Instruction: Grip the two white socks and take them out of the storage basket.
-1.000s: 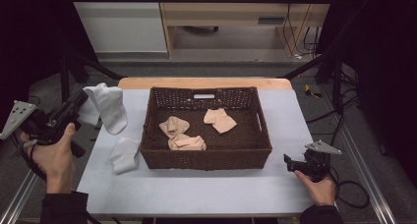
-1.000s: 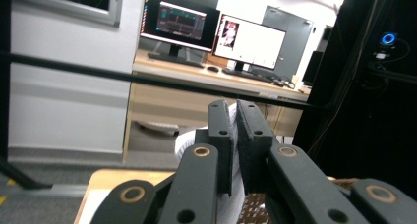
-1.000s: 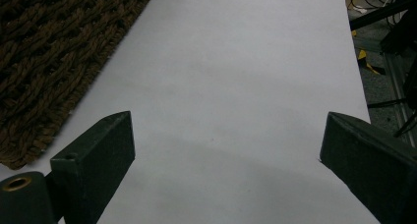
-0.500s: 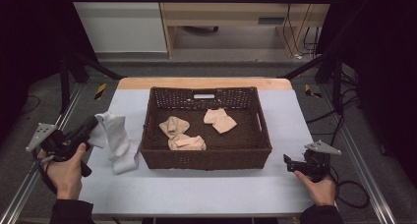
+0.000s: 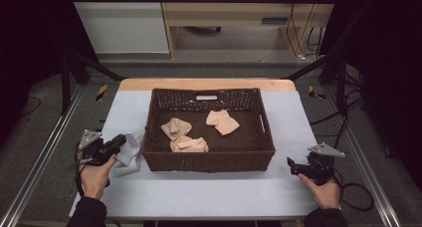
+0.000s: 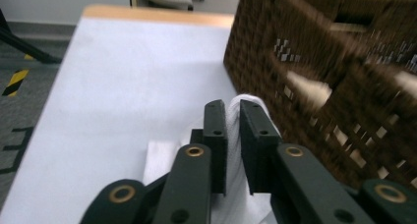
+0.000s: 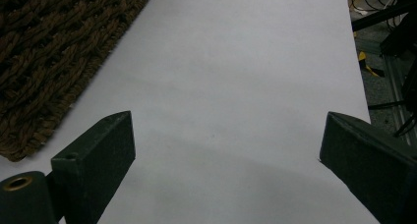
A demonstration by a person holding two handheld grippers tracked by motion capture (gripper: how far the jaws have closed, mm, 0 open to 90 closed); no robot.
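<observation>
A table covered with a pale grey sheet [image 5: 209, 192] stood in a dim room, with black frame bars at each side and a wooden cabinet behind. A dark brown wicker basket [image 5: 209, 160] sat at the middle of the sheet, its handle cut-out on the far wall. Three folded beige cloths [image 5: 188, 144] lay on its floor, two touching at the left and one apart at the right.

The left gripper [image 5: 118, 143] was held low over the sheet, just beside the basket's left wall. In the left gripper view its jaws stood nearly together, with white cloth [image 6: 235, 150] pinched between the pads; they had just been easing apart slightly, the cloth remaining between them. The white cloth [image 5: 130, 150] lay bunched on the sheet, just beside the basket's left wall, one end inside the jaws.

The right gripper [image 5: 294, 166] rested near the table's right front corner, well apart from the basket. In the right gripper view its jaws stood wide apart over bare sheet [image 7: 236, 86], holding nothing, the basket's corner [image 7: 44, 62] at upper left.
</observation>
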